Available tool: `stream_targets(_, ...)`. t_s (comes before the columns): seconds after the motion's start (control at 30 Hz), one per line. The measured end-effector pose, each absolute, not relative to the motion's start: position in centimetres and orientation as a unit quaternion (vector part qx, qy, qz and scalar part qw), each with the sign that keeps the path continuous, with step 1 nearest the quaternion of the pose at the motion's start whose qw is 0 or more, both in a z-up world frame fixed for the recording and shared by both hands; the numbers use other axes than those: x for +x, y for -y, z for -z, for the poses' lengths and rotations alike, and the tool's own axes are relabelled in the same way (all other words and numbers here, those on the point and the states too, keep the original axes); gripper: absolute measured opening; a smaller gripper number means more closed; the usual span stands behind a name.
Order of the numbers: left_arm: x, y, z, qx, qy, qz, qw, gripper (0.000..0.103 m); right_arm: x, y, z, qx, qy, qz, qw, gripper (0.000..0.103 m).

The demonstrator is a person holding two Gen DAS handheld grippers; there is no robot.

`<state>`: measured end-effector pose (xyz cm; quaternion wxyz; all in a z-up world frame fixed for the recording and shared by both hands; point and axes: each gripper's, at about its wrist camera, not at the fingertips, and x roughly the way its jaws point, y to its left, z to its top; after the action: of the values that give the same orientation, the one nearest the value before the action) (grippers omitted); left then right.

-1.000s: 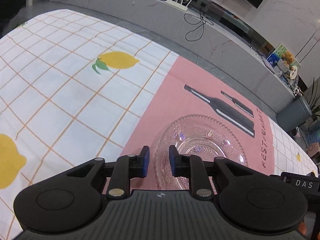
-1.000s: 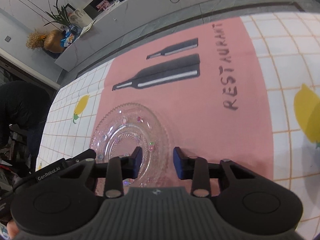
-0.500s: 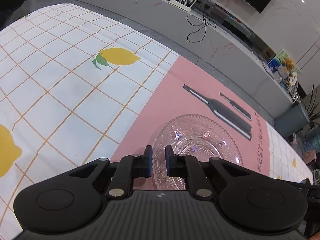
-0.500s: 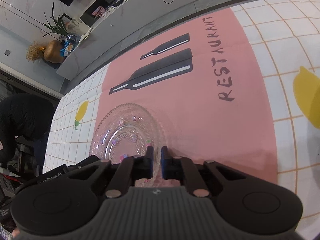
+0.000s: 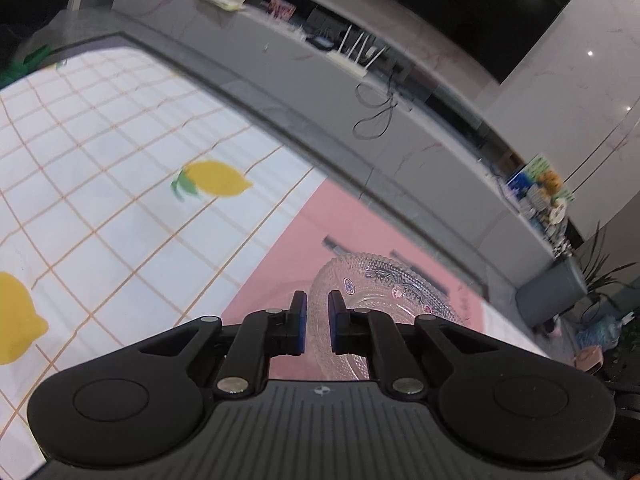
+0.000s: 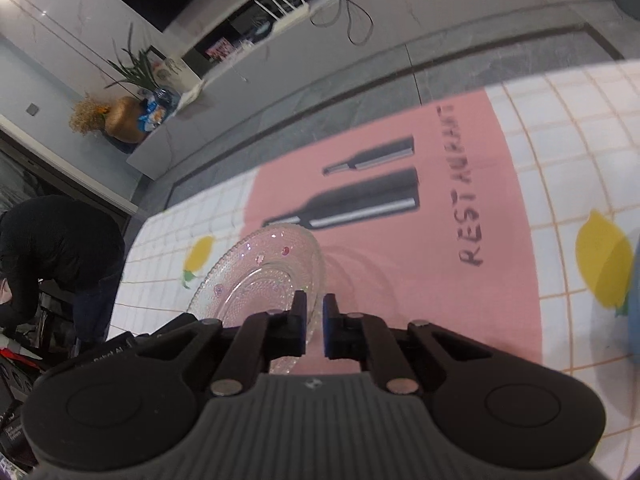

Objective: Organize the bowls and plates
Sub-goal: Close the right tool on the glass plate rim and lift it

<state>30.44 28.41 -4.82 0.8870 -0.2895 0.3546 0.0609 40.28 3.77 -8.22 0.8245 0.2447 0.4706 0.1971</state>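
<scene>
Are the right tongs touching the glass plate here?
Touching. In the right wrist view, the right tongs are shut on the near rim of the glass plate, which is tilted up off the pink mat.

bench: long grey marble (image 5: 400,136) | wall: pale marble (image 5: 580,92) | floor: grey tile (image 6: 460,68) | potted plant (image 6: 136,68)

Tablecloth (image 6: 420,280) bare right of plate (image 6: 264,276)

You've got 1 glass plate (image 6: 260,276), 2 tongs: left tongs (image 5: 317,322), right tongs (image 6: 315,328). Cloth print shows 2 bottles (image 6: 360,200). 1 person (image 6: 52,256) far left.
</scene>
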Motion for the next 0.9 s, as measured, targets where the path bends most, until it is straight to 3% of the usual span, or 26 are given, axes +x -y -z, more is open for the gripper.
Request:
stream_targets(0.57, 22.8, -20.7, -0.3, -0.28, -0.368, -0.02, 0.886, 0.012, 29.1, 4.6, 0.9, 0.273, -0.404, -0.182, 0.854, 0.005)
stream_targets(0.9, 15.1, -16.1, 0.1, -0.277, -0.373, 0.019, 0.885, 0.011, 19.3, 10.7, 1.5, 0.28, -0.369, -0.183, 0.867, 0.005)
